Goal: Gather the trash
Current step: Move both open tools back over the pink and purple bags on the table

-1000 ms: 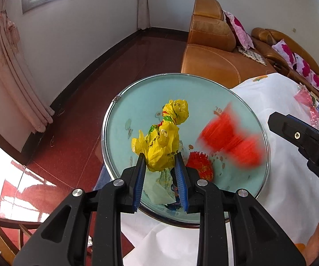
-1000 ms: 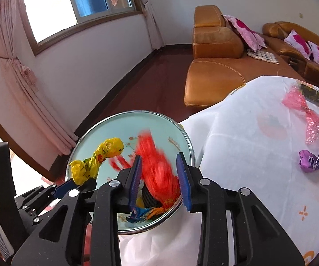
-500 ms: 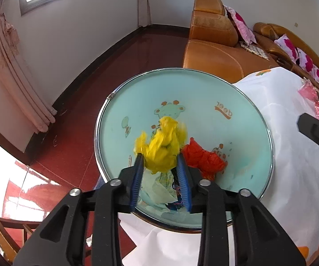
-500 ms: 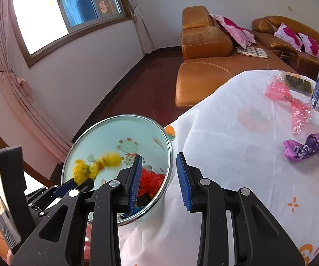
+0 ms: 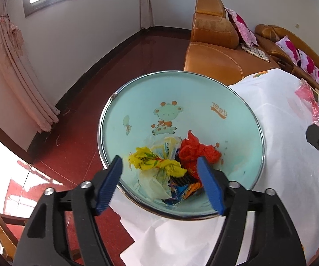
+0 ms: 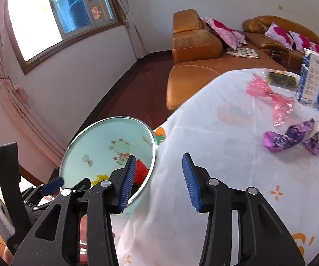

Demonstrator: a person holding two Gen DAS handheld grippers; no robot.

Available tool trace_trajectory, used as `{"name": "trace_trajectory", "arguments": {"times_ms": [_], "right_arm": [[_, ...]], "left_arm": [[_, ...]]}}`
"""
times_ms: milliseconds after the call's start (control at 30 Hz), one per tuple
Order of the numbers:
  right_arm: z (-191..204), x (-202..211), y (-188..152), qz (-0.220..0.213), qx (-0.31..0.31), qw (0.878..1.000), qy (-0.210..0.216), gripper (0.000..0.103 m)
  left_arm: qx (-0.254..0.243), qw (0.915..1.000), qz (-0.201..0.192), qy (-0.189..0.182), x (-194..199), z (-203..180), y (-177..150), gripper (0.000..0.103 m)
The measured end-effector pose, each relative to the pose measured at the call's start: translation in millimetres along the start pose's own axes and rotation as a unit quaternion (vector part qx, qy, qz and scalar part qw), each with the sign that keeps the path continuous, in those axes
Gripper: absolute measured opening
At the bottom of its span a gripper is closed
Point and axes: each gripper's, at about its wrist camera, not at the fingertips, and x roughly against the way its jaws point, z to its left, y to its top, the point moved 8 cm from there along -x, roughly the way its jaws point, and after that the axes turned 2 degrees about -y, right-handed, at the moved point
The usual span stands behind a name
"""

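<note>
Both grippers have just been opening over the bin [image 5: 237, 102]: the left gripper [image 5: 159, 184] gapes empty above the yellow wrapper [image 5: 157, 163] lying inside beside the red wrapper [image 5: 195, 151]; the right gripper [image 6: 158, 177], also empty, faces the purple wrapper [image 6: 290, 140] far right on the table [image 6: 215, 155].

The word "deer" stands printed in orange inside the pale-green bin [image 5: 237, 102].

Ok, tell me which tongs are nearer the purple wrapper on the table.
Right. The right tongs hover over the tablecloth with the purple wrapper just ahead; the left tongs hang over the bin off the table's edge.
</note>
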Motion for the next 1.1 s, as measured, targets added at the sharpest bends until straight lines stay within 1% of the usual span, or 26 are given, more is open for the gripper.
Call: {"name": "trace_trajectory", "arguments": {"times_ms": [67,267,400,533,633,667,733,767,867,967,1000,1033,1067,1100], "right_arm": [[-8.5,3.2,-3.0,0.0,-0.008,1.0,-0.008,0.044],[-40.9,14.9,-9.6,-0.004,-0.031,0.999,-0.036,0.044],[-75.4,27.0,-17.9,-0.008,-0.063,0.996,-0.057,0.044],[-114.4,37.0,-25.0,-0.01,-0.093,0.992,-0.089,0.044],[-149.0,45.8,-25.3,-0.015,-0.121,0.986,-0.116,0.044],[-164.0,48.9,-23.4,-0.017,-0.14,0.982,-0.125,0.045],[-189.0,53.3,-17.8,-0.023,-0.178,0.974,-0.137,0.053],[-202.2,53.9,-12.4,-0.026,-0.198,0.969,-0.143,0.054],[-222.6,45.1,2.8,-0.016,-0.221,0.963,-0.152,0.054],[-227.8,30.8,18.1,-0.012,-0.242,0.959,-0.148,0.054],[-227.0,25.4,21.5,-0.008,-0.245,0.958,-0.148,0.058],[-225.5,17.5,23.0,0.0,-0.247,0.957,-0.149,0.06],[-224.0,5.4,23.0,0.018,-0.248,0.956,-0.155,0.06],[-226.1,-5.4,22.5,0.032,-0.25,0.955,-0.158,0.057]], "left_arm": [[0.001,1.0,0.003,-0.002,1.7,-3.7,-2.8,0.077],[-0.014,0.9999,0.005,-0.006,8.3,-20.0,-13.9,0.078],[-0.03,0.9995,0.006,-0.011,12.6,-33.2,-18.7,0.078],[-0.05,0.9985,0.003,-0.021,17.1,-49.9,-21.6,0.078],[-0.067,0.9974,-0.001,-0.027,20.9,-62.9,-22.0,0.078],[-0.07,0.9972,-0.002,-0.027,21.4,-65.9,-21.6,0.078],[-0.07,0.9972,0.0,-0.028,21.0,-68.3,-19.9,0.078],[-0.069,0.9973,0.0,-0.028,20.9,-68.4,-19.2,0.078],[-0.066,0.9976,-0.004,-0.023,22.6,-65.5,-14.5,0.078],[-0.058,0.9982,-0.007,-0.015,23.7,-57.2,-10.2,0.078],[-0.056,0.9984,-0.008,-0.011,23.9,-54.4,-8.7,0.078],[-0.054,0.9985,-0.008,-0.005,23.7,-50.1,-7.1,0.078],[-0.053,0.9986,-0.008,-0.003,23.7,-48.1,-6.1,0.078],[-0.052,0.9986,-0.008,-0.001,23.8,-45.8,-5.1,0.078]]}}
